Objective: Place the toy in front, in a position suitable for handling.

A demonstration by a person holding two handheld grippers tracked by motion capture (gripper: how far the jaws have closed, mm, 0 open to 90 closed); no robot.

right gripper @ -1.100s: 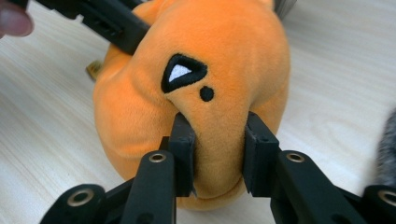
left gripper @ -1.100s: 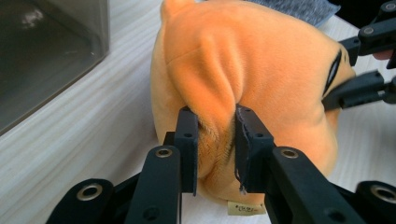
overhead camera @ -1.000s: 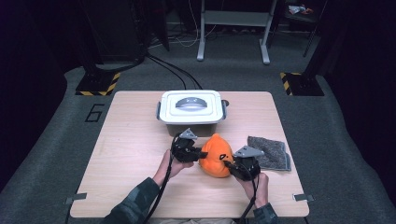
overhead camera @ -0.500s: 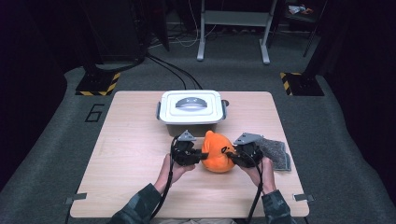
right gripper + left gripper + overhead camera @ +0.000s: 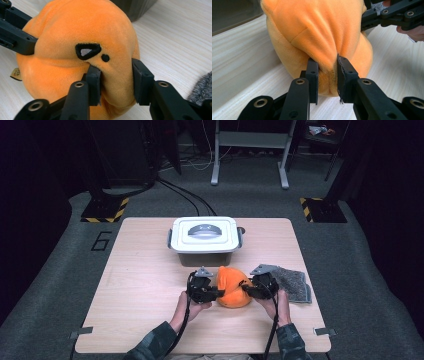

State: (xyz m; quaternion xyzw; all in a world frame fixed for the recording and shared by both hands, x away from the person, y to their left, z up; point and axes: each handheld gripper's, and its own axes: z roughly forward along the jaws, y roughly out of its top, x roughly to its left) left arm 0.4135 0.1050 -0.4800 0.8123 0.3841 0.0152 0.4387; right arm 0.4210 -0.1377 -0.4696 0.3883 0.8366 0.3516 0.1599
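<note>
An orange plush toy point(image 5: 232, 287) with a black-outlined eye lies on the wooden table point(image 5: 145, 270), between my two grippers. My left gripper point(image 5: 216, 293) comes at it from the left. In the left gripper view it point(image 5: 327, 62) is shut on a fold of the plush point(image 5: 317, 30) low on its side. My right gripper point(image 5: 244, 289) comes from the right. Its jaws have just been opening, but in the right gripper view they point(image 5: 115, 67) still press a bulge of plush point(image 5: 75, 30) just below the eye.
A white lidded container point(image 5: 203, 237) with a grey handle stands just behind the plush. A grey fuzzy cloth point(image 5: 295, 282) lies to the right of my right hand. Bare wood stretches to the left and along the front edge.
My right gripper has moved away from the table's front edge and in along the plush's right side. The left gripper and the plush have stayed put.
</note>
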